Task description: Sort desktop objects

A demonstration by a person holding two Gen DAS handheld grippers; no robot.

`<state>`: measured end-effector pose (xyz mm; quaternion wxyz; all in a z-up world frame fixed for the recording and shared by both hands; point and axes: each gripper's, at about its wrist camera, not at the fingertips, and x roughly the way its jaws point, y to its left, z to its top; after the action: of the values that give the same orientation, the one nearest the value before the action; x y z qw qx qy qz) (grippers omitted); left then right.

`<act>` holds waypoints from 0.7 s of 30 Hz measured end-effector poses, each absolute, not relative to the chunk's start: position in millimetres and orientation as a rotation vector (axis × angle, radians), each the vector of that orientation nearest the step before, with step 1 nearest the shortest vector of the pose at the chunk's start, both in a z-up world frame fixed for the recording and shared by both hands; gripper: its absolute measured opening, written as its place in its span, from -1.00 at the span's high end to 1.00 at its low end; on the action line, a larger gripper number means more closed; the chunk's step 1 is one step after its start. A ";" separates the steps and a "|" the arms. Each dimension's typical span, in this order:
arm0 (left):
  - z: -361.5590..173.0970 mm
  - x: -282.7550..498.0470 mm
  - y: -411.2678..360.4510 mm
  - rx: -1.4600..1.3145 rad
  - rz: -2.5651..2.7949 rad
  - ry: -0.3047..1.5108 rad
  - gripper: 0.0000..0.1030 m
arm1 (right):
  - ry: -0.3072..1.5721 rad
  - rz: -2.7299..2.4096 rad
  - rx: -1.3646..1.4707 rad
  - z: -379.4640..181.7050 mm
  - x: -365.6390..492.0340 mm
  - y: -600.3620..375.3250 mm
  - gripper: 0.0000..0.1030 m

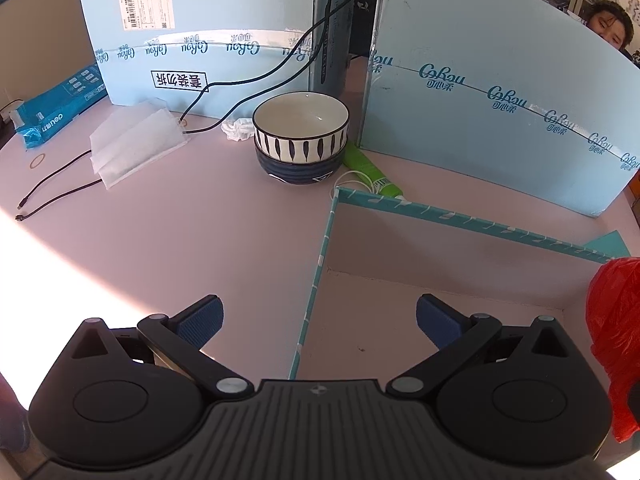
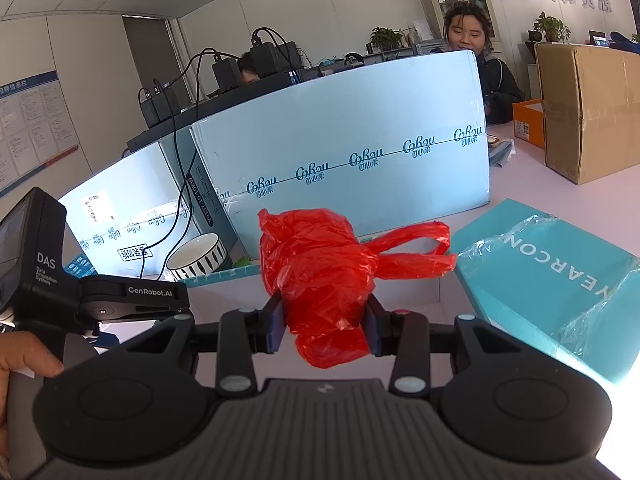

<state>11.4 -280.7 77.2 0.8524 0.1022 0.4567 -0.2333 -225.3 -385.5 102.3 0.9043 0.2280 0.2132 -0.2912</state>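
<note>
Here, box rim (image 1: 460, 216) beside bowls (image 1: 300, 136).

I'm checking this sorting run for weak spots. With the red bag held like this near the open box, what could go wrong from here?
1. The right hand-held gripper pinches only crumpled film of the red plastic bag; it might slip out.
2. The bag's loose handle loop sticks out sideways and could snag the teal-edged box wall.
3. The left hand-held gripper straddles that wall, open, and could knock it.
</note>
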 end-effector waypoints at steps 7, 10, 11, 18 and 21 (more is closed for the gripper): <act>86.7 22.7 -270.2 0.159 -0.467 0.940 -1.00 | 0.450 -0.594 0.477 101.8 -220.3 -384.3 0.18; 86.5 27.2 -267.6 0.147 -0.446 0.931 -1.00 | 0.450 -0.590 0.487 101.4 -218.2 -385.3 0.18; 85.4 28.8 -267.4 0.149 -0.439 0.936 -1.00 | 0.451 -0.589 0.491 100.9 -217.3 -386.0 0.18; 79.7 34.9 -265.5 0.153 -0.413 0.953 -1.00 | 0.466 -0.575 0.504 97.7 -210.5 -388.7 0.18; 78.7 36.6 -264.3 0.150 -0.410 0.953 -1.00 | 0.478 -0.558 0.513 95.5 -205.7 -388.8 0.18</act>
<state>36.6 -264.3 78.7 0.8657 0.0714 0.4552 -0.1955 -205.7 -388.8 95.5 0.9014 0.2479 0.2310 -0.2696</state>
